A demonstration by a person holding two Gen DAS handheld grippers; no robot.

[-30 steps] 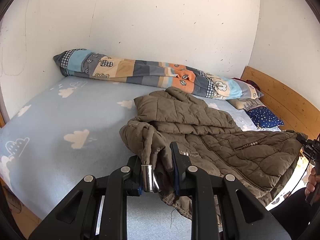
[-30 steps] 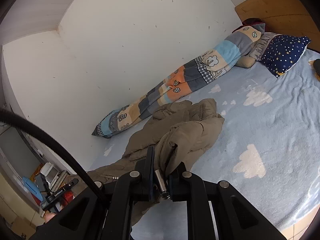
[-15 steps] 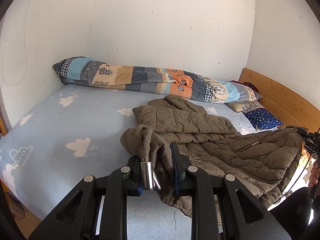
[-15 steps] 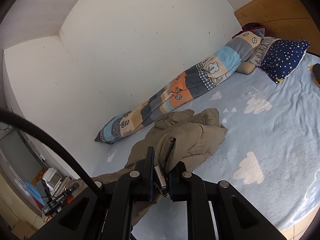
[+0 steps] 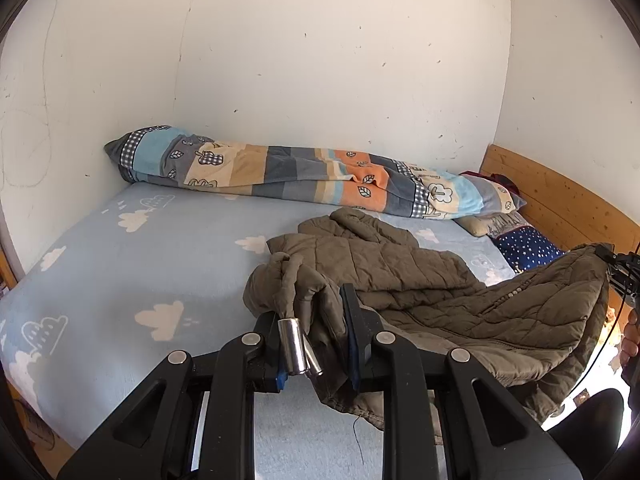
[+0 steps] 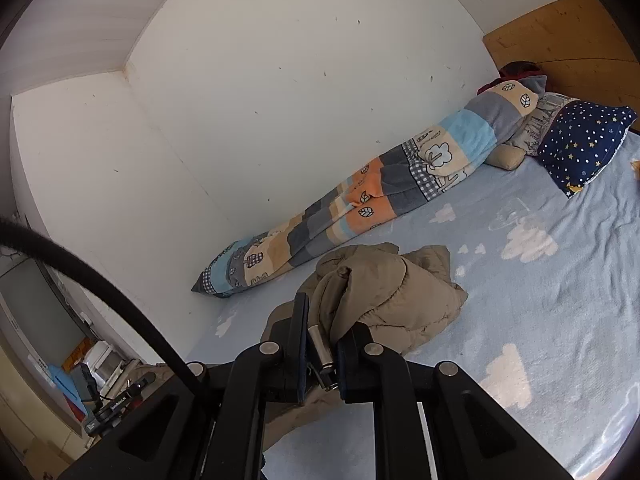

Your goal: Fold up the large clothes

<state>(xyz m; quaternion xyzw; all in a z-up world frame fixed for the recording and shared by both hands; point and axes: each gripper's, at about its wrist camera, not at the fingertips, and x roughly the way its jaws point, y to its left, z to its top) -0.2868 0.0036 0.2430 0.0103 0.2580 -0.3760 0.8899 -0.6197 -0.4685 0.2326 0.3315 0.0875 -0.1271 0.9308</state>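
1. The jacket (image 5: 420, 280) – olive, quilted – lies on the bed (image 5: 120, 280), whose blue sheet is printed with white clouds. Most of it rests on the sheet; the edge nearest the cameras is lifted.
2. The left gripper (image 5: 316, 320) is clamped on a bunched fold of the jacket. Cloth fills the gap between its fingers, and a metal toggle (image 5: 292, 346) on a cord hangs by the left finger.
3. The right gripper (image 6: 322, 336) is likewise closed on the jacket. A fold rises between its fingers, with a second metal toggle (image 6: 318, 346) wedged in the narrow gap.
4. In the left view the right gripper (image 5: 618, 268) shows at the frame's right edge, holding the far corner of the jacket up off the bed. A hand (image 5: 630, 334) sits just below it, though the edge blur hides most of it.
5. In the right view the left gripper shows small at the lower left, probably with jacket cloth beside it – too small to tell more.
6. A patchwork quilt (image 5: 300, 176), rolled long, lies along the wall behind the jacket, apart from it.
7. A starred navy pillow (image 6: 580, 140) sits by the wooden headboard (image 5: 560, 208), well apart from the jacket.
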